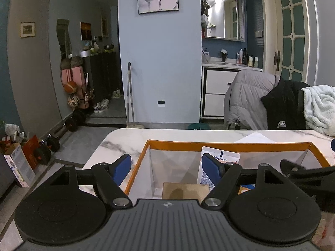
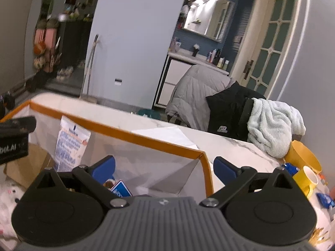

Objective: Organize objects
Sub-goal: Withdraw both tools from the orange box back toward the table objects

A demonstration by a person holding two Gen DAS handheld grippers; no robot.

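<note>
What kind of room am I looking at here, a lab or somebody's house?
Most likely somebody's home. Beyond the marble table there is a washbasin counter with toiletry bottles under a mirror, shoes on the hallway floor, and jackets draped over a chair.

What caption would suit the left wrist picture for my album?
Open left hand-held gripper poised over an orange-rimmed storage box holding a Vaseline pouch on a marble table.

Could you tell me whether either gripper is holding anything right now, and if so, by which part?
Nothing is held. The left gripper and right gripper are both open and empty, each straddling a wall of the orange-rimmed box.
</note>
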